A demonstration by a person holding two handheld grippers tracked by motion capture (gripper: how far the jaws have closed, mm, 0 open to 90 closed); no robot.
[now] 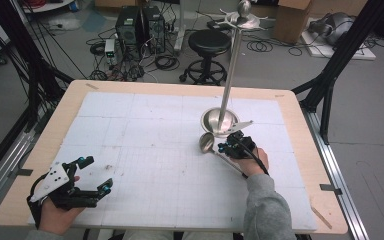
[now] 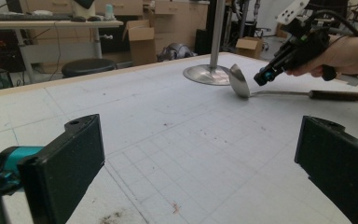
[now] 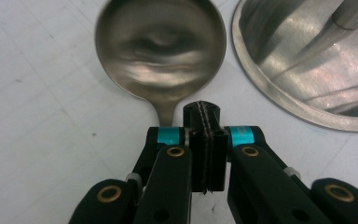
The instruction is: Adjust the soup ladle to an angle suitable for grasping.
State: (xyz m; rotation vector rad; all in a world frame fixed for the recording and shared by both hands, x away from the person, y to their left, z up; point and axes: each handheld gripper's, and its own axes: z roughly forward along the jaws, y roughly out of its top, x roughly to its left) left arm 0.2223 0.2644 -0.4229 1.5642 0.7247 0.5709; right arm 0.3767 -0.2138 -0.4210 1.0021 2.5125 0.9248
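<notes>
Steel ladle lying on the table beside the stand's base.

The ladle (image 1: 207, 143) has a round, polished bowl, dull with smeary reflections, a slim steel shank and a dark handle; it rests near the dished base of the stand (image 1: 220, 121). The right gripper (image 1: 230, 146) hovers over the shank, jaws pressed together, seemingly on nothing. The left gripper (image 1: 96, 175) sits well apart, jaws wide.

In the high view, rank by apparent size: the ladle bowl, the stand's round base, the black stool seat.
1. Stool seat and stand base look about equal; the stool sits farther away, so I won't rank them.
2. Ladle bowl, clearly smallest.
</notes>
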